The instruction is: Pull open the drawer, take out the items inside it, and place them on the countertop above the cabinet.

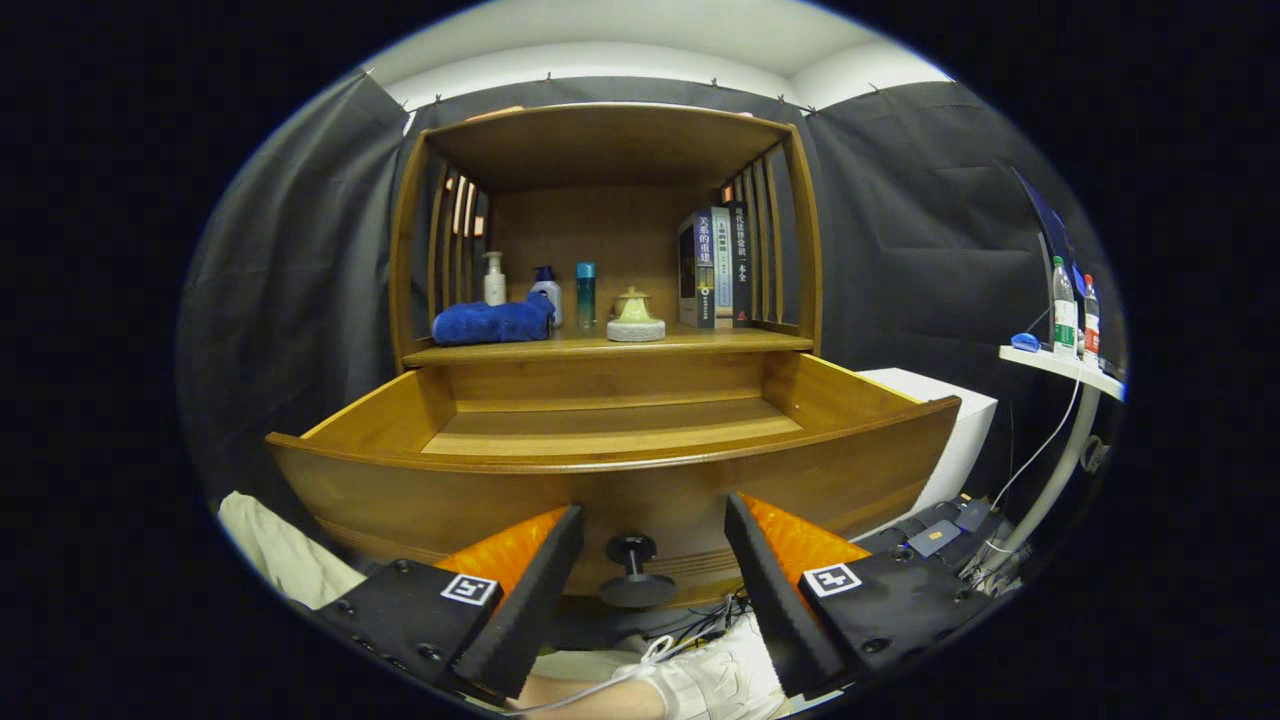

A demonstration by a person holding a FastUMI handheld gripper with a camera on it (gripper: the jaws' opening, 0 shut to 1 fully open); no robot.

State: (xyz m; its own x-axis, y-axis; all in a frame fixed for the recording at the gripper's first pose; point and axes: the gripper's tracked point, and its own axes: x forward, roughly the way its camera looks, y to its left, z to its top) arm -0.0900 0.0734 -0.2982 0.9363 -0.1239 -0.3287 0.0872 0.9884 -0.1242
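The wooden drawer (610,480) stands pulled out of the cabinet, its curved front panel just ahead of my fingers. Its dark round knob (632,575) sits between my fingertips, touching neither. My gripper (652,510) is open, with a wide gap and nothing held. The far part of the drawer floor (610,425) shows bare wood; the near part is hidden behind the front panel. On the countertop (700,343) above lie a folded blue towel (492,323), a white pump bottle (494,280), a blue-capped bottle (546,293), a teal bottle (586,294) and a pale green lidded pot (635,318).
Several books (715,268) stand at the right of the countertop, under the cabinet's slatted sides and top shelf. A white box (965,430) stands right of the drawer. Further right, a small white stand (1060,365) carries bottles. Cables lie on the floor. A person's white-gloved hand (715,680) is below my fingers.
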